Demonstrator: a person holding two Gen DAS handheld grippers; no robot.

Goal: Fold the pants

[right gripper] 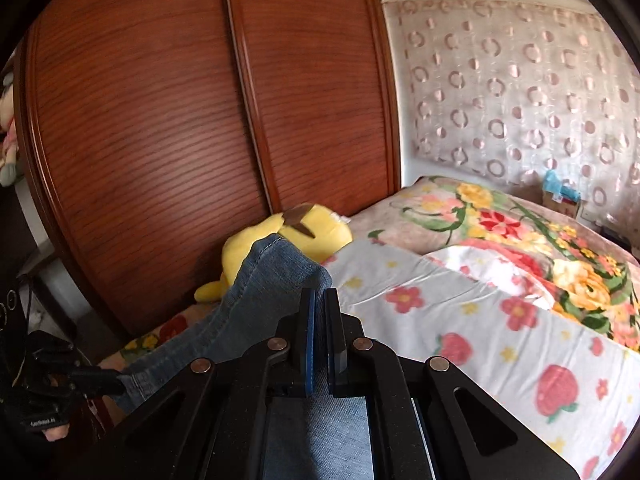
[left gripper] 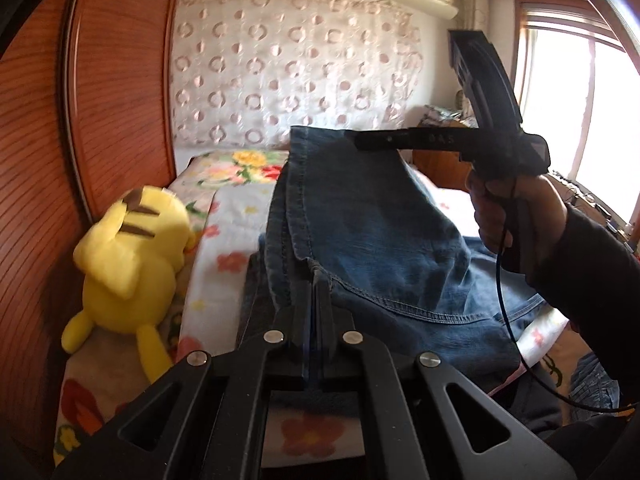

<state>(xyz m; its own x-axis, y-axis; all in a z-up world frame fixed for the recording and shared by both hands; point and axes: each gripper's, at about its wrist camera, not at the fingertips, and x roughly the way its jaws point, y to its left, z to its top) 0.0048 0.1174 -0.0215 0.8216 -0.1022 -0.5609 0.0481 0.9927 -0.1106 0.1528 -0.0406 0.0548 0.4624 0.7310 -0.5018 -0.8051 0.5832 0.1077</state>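
carrying the jeans point(left gripper: 360, 232) over the bed point(right gripper: 440, 300), left tongs point(left gripper: 318, 280) and right tongs point(right gripper: 318, 300) both clamped on denim; keep edges level, lay flat.

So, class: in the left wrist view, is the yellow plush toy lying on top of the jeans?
No: the yellow plush toy lies beside the wardrobe, apart from the jeans.

A bed point(right gripper: 460, 300) in flowered covers is carrying a yellow plush toy point(left gripper: 132, 264) lying at its left edge, with jeans point(left gripper: 400, 280) draping onto it.
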